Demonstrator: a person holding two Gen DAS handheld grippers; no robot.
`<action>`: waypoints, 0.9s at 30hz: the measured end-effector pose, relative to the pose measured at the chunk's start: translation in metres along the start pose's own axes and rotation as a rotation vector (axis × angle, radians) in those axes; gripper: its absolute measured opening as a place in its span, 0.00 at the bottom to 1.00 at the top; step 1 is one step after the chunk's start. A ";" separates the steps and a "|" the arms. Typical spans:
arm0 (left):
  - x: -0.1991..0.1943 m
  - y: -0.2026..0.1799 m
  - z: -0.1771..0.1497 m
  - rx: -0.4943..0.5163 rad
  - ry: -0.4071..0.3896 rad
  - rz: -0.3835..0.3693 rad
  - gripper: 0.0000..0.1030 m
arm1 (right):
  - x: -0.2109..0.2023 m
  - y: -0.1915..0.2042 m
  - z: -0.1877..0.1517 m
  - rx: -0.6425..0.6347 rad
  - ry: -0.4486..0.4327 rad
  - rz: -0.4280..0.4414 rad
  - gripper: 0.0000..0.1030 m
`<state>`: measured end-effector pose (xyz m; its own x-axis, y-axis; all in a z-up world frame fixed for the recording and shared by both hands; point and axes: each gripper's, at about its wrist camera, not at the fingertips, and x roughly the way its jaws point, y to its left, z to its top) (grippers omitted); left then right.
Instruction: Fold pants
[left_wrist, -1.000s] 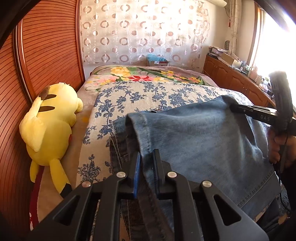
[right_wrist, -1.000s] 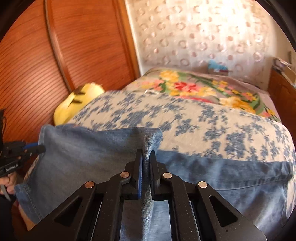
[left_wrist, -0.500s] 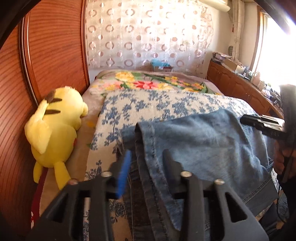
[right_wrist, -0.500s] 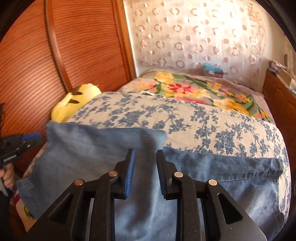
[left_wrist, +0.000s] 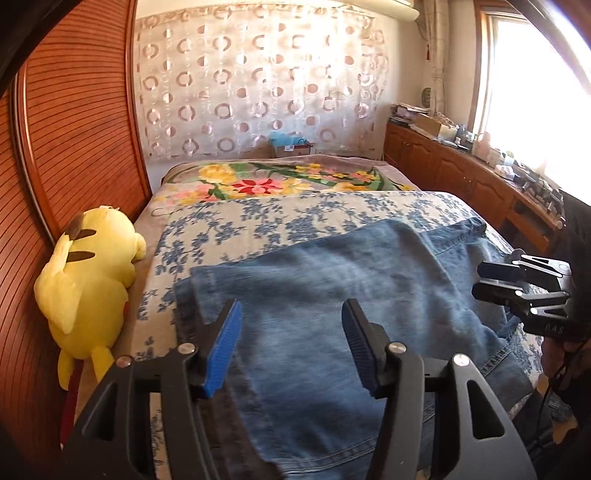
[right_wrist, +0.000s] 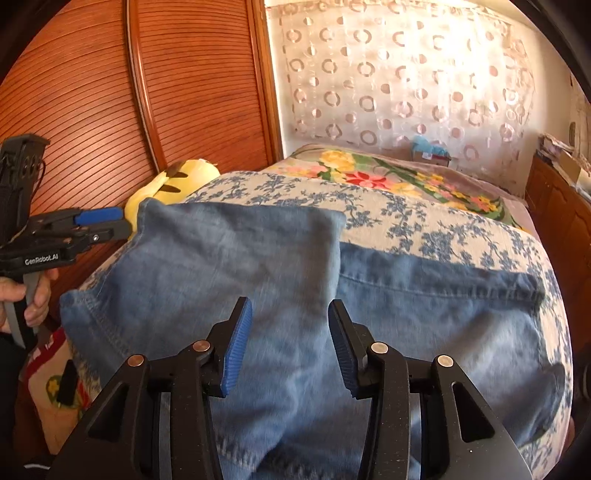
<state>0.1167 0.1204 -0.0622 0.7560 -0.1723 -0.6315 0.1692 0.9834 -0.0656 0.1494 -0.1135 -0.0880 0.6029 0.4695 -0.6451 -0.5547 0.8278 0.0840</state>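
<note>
Against the left edge of the bed, beside the ribbed reddish wooden wardrobe door (left_wrist: 74, 122), a yellow plush toy with black-tipped ears (left_wrist: 88, 280) lies on its side. Next to it, the faded blue denim pants (left_wrist: 332, 295) rest folded across the near end of the blue-flowered white bedspread (left_wrist: 295, 218) (a bright floral blanket (left_wrist: 266, 181) covers the far end). The left gripper (left_wrist: 291, 343) hovers over the denim near its left folded edge, its jaws having just been opening, nothing pinched between them. The right gripper (right_wrist: 290, 347) likewise stands parted above the cloth, freshly widened, gripping nothing.
</note>
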 end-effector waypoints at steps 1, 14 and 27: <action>0.000 -0.006 0.000 0.011 -0.003 -0.005 0.59 | -0.003 -0.002 -0.003 0.004 -0.003 0.000 0.42; 0.016 -0.062 -0.002 0.043 0.003 -0.080 0.62 | -0.046 -0.046 -0.046 0.055 -0.013 -0.102 0.43; 0.040 -0.104 -0.031 0.070 0.076 -0.113 0.62 | -0.076 -0.108 -0.074 0.155 -0.022 -0.239 0.44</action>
<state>0.1099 0.0126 -0.1044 0.6802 -0.2747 -0.6796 0.2963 0.9511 -0.0878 0.1211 -0.2617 -0.1044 0.7194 0.2605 -0.6439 -0.3021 0.9521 0.0476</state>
